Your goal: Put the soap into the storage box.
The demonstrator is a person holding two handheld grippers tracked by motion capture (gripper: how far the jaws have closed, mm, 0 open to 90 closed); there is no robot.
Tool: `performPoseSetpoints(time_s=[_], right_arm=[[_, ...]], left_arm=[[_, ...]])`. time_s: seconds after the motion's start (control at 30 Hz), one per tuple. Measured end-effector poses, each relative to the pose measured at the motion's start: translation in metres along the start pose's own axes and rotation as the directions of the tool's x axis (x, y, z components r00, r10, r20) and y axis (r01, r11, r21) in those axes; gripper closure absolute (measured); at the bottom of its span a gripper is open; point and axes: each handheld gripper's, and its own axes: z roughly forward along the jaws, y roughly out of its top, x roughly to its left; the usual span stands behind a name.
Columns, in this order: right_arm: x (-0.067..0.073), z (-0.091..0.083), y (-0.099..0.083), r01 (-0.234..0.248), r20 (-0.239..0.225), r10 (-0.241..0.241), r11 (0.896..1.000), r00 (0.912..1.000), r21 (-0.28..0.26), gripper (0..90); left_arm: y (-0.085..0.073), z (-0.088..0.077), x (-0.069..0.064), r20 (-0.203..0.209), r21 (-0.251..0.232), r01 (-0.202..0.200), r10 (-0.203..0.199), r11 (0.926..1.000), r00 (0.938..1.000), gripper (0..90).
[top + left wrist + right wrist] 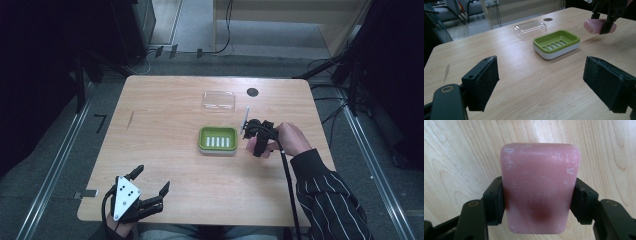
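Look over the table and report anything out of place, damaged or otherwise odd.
Little stands out. The clear lid lies apart from the green soap dish, and the pink soap bar, clamped in the right gripper, has whitish scuffs. Nothing is spilled.

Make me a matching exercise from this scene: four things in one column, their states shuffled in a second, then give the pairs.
1. pink bar of soap
2. green slotted soap dish
3. clear plastic lid
4. left gripper

A. open, with nothing between its fingers
B. lying on the table beyond the dish
C. clamped in the right gripper, off the table
D. empty, in the middle of the table

Pairs: 1-C, 2-D, 3-B, 4-A
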Motion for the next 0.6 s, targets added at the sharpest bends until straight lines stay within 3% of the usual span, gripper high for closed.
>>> performPoseSetpoints(time_s=[0.6], right_arm=[[-0.005, -0.013, 0.018, 0.076, 0.017, -0.075, 0.997, 0.997, -0.033, 38.6]], left_arm=[[0.0, 0.001, 0.0, 0.007, 0.003, 0.001, -0.001, 1.0, 1.0, 13.6]])
